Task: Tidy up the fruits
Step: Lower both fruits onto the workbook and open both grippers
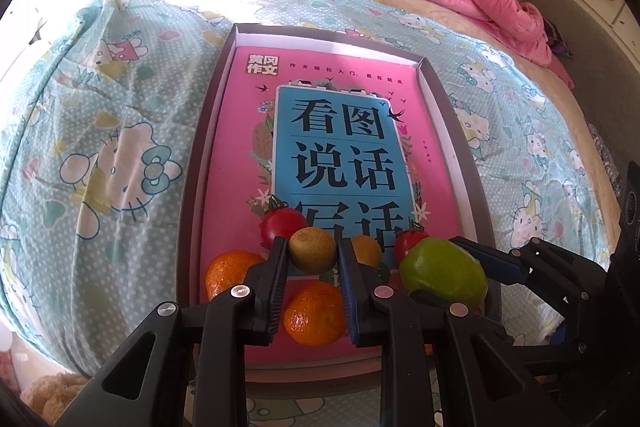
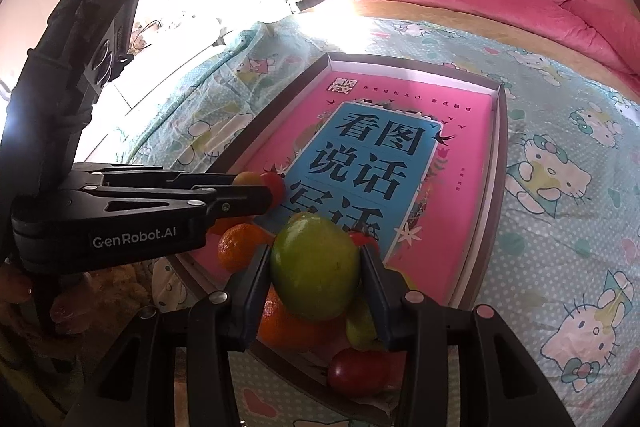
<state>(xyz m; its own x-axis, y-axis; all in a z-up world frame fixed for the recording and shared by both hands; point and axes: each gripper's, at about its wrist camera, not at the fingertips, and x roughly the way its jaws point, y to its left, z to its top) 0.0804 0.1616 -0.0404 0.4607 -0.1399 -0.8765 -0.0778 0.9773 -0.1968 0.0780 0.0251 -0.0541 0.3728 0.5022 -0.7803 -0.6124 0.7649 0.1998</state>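
Setting: a shallow box (image 1: 208, 131) lies on a bed with a cartoon-cat sheet (image 1: 100, 115); a pink book (image 1: 240, 155) fills the box floor, and the fruit is bunched at the box's near end
Left gripper (image 1: 313, 251): jaws closed on a small brownish-green fruit (image 1: 312, 250), held at the tips above the book
Right gripper (image 2: 316, 267): jaws clamped on a large green fruit (image 2: 314, 267), pads against both its sides; it hangs over the pile at the near end
Loose fruit: two oranges (image 1: 314, 315) below and left of the left jaws, cherry tomatoes (image 1: 280, 223) just beyond them, a red fruit (image 2: 356, 373) at the box's near edge under the right jaws
Key relation: both held fruits sit side by side, the green one to the right of the small one, close enough that the grippers nearly crowd each other; the far part of the book is bare and lies straight ahead of both jaws
Nearer hand: neither has a clear lead to the bare area
Long axis: the green fruit looks slightly elongated across the jaws; hard to be sure through the lens
Likely step: carrying each fruit to its own spot, judged from the task
Risk: the green fruit may roll on the slick cover once let go
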